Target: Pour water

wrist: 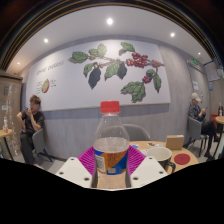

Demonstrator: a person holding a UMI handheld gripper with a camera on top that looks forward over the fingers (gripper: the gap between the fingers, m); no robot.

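A clear plastic water bottle (111, 140) with a red cap and an orange and blue label stands upright between my fingers. My gripper (111, 160) is shut on the bottle, with both magenta pads (88, 159) pressing its label at either side. The bottle is held above a light table (150, 150). A dark cup (160, 156) with a pale rim stands on the table just to the right of the bottle, beside my right finger.
A red coaster (182, 158) lies right of the cup. A person (34, 122) sits at the left by a small table, another person (199, 112) sits at the right. A wall mural of leaves and berries (115, 65) fills the back wall.
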